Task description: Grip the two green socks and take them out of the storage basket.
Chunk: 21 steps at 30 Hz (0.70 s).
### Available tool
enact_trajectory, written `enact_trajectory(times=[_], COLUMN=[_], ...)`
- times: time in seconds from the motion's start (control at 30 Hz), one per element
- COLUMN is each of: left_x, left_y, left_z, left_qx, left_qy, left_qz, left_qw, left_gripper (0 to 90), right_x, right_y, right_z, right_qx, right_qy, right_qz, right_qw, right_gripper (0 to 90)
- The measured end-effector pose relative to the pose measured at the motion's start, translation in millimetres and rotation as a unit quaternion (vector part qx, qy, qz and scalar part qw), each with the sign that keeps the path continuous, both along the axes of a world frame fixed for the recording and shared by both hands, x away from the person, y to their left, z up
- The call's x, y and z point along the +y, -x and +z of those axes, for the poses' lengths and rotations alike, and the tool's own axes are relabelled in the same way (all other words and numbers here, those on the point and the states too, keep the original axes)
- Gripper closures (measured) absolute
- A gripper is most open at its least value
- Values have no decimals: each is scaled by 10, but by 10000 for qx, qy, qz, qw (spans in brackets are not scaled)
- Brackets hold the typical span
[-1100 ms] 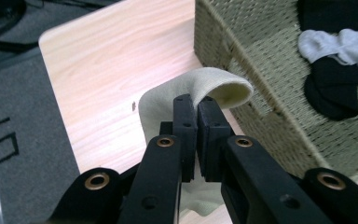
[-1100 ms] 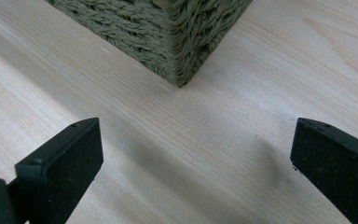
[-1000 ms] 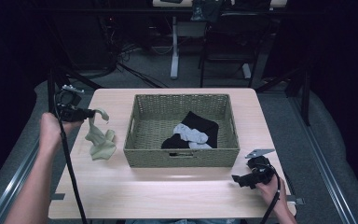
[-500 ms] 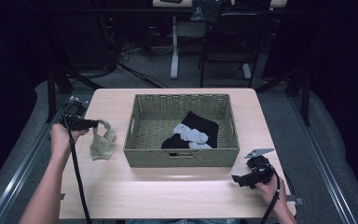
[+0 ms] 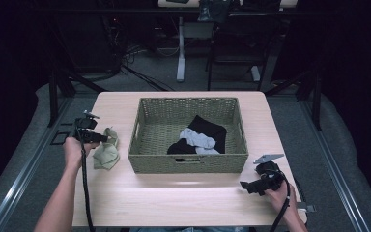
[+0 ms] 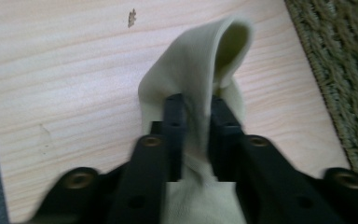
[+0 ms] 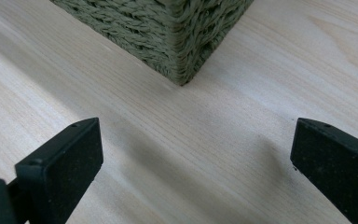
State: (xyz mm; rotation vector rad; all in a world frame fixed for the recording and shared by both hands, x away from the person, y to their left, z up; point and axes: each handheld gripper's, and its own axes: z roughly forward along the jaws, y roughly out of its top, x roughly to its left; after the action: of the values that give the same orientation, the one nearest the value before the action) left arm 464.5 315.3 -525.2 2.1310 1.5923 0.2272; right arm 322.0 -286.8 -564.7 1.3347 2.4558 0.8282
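While the wicker basket [image 5: 188, 162] is holding black socks [image 5: 207, 128] and a grey one [image 5: 197, 139], the left gripper [image 6: 196, 116] – jaws just easing apart – is still pinching the green sock [image 5: 106, 153] lying on the table [image 5: 174, 198] beside it; the right gripper [image 7: 196, 154] is gaping empty.

The high view looks forward and down from above the person's side, taking in the whole worktop [image 5: 174, 193] and the floor beyond its far edge. The left gripper view rides the left hand-held gripper [image 6: 196, 116] near the left edge, looking close down at the wood, with the woven basket [image 6: 345, 70] at its right border. The right gripper view sits low and close by the near right corner, facing that basket's corner [image 7: 182, 51] along the right hand-held gripper [image 7: 196, 158]. All three views share the basket and the wood around it.
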Motion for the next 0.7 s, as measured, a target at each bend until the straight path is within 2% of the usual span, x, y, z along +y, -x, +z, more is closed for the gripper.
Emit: enact_trajectory(times=[0.1,0.17,0.23,0.37,0.57,0.63,0.7], left_x=[35,64,84,105,20,-58,-99], left_y=[3,37,96,273,567,691,777], left_z=[-26,30,107,270,433,459,475], left_qx=[-60,-229,-375,-644,-966,-1151,-1212], left_qy=[190,173,167,208,-36,-169,-152], left_qz=[153,282,278,319,130,71,3], left_qw=[9997,9992,9988,9972,9952,9932,9925], left_gripper=[532,380,246,151,87,57,41], right_x=[-3,-3,-6,-7,-1,1,-1], right_y=[1,6,12,8,5,6,9], right_z=[1,7,15,10,12,14,14], right_qx=[-8,-30,-34,-21,-24,-17,-36], right_qy=[-7,-28,-22,-52,12,9,4], right_qz=[-18,-30,-23,-8,-5,-1,-28], right_qw=[10000,10000,10000,10000,10000,10000,10000], right_gripper=[16,16,16,16,16,16,16])
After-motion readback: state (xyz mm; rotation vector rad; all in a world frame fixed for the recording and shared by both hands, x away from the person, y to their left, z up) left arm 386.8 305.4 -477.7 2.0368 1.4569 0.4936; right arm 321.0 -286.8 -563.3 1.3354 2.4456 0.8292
